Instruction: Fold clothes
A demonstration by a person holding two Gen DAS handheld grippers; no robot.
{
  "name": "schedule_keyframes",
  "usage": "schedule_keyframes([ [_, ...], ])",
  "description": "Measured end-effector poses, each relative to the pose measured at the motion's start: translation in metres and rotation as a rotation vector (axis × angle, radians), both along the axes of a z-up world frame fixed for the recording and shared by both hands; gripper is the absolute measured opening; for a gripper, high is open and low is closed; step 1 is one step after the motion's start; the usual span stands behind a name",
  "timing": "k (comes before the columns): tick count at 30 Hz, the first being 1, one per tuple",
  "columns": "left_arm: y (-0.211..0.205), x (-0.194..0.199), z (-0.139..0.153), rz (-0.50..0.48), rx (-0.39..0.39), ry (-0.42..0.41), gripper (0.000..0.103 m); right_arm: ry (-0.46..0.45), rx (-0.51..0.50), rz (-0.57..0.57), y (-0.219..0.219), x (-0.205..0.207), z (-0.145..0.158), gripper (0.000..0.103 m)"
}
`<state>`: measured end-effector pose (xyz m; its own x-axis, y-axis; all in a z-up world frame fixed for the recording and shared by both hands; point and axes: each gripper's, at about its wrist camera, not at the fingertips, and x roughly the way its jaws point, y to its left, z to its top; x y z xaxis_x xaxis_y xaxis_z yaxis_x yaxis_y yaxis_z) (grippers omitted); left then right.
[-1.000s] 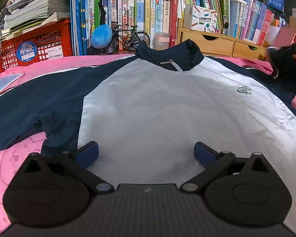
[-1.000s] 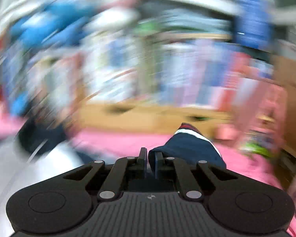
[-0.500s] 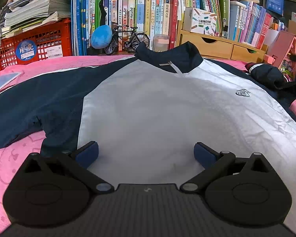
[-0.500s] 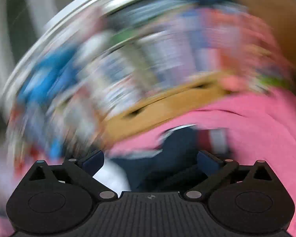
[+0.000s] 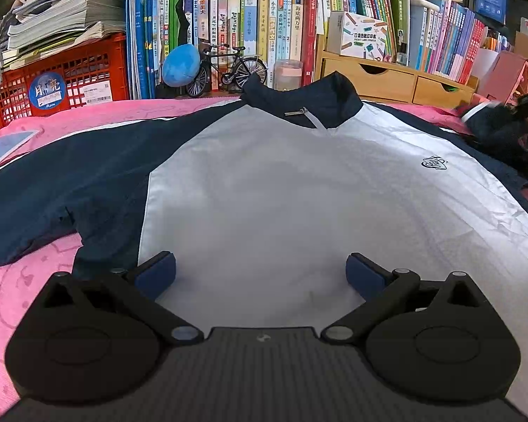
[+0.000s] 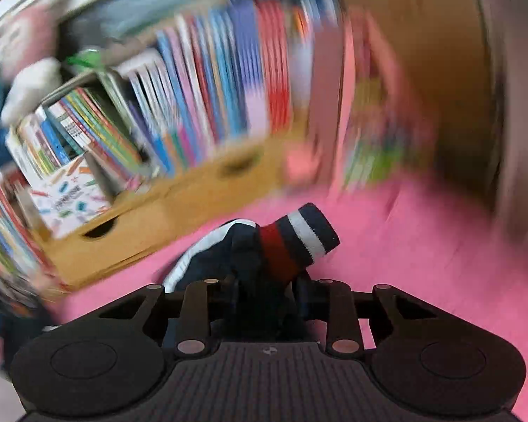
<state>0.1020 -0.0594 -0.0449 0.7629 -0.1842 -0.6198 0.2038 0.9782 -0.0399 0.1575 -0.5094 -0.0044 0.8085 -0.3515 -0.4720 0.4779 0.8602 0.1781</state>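
While your left wrist view looks down on it, the jacket [image 5: 281,190] lies flat on the pink tabletop [image 5: 21,288], white front up, navy sleeves spread, collar toward the books [image 5: 236,31]. Your left gripper [image 5: 260,274] hovers over its hem, jaws wide. From your right wrist, the striped cuff [image 6: 292,242] sits between your right gripper [image 6: 264,292] jaws, which are closing on it.
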Motion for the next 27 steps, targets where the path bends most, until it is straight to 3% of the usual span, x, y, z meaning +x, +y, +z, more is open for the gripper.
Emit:
schedule_keyframes([
  [2, 0.0, 0.0, 0.0, 0.0, -0.001, 0.0, 0.103, -0.025, -0.258, -0.027, -0.002, -0.012, 0.021, 0.03],
  [5, 0.0, 0.0, 0.0, 0.0, 0.001, 0.0, 0.103, 0.024, -0.59, -0.074, -0.009, -0.013, 0.028, 0.03],
  [10, -0.001, 0.001, 0.0, 0.002, 0.011, 0.002, 0.103, 0.199, -0.626, -0.098, -0.06, 0.011, -0.005, 0.03],
  [16, -0.003, 0.001, 0.0, 0.004, 0.023, 0.003, 0.103, 0.437, -0.61, -0.159, -0.095, 0.025, -0.085, 0.032],
  [19, -0.004, 0.001, 0.0, 0.005, 0.025, 0.003, 0.103, 0.449, -0.58, -0.15, -0.101, 0.021, -0.098, 0.035],
  [21, -0.003, 0.001, 0.0, 0.005, 0.026, 0.003, 0.103, 0.437, -0.572, -0.139, -0.094, 0.017, -0.087, 0.043],
  [22, -0.004, 0.001, 0.0, 0.005, 0.026, 0.003, 0.103, 0.426, -0.57, -0.134, -0.09, 0.014, -0.081, 0.057],
  [23, -0.004, 0.001, 0.0, 0.005, 0.026, 0.003, 0.103, 0.381, -0.58, -0.136, -0.083, 0.004, -0.072, 0.082],
  [24, -0.004, 0.001, 0.0, 0.005, 0.026, 0.003, 0.103, 0.338, -0.595, -0.155, -0.075, -0.005, -0.061, 0.093],
  [27, -0.004, 0.001, 0.0, 0.005, 0.026, 0.003, 0.103, 0.236, -0.609, -0.08, -0.049, -0.025, -0.041, 0.096],
])
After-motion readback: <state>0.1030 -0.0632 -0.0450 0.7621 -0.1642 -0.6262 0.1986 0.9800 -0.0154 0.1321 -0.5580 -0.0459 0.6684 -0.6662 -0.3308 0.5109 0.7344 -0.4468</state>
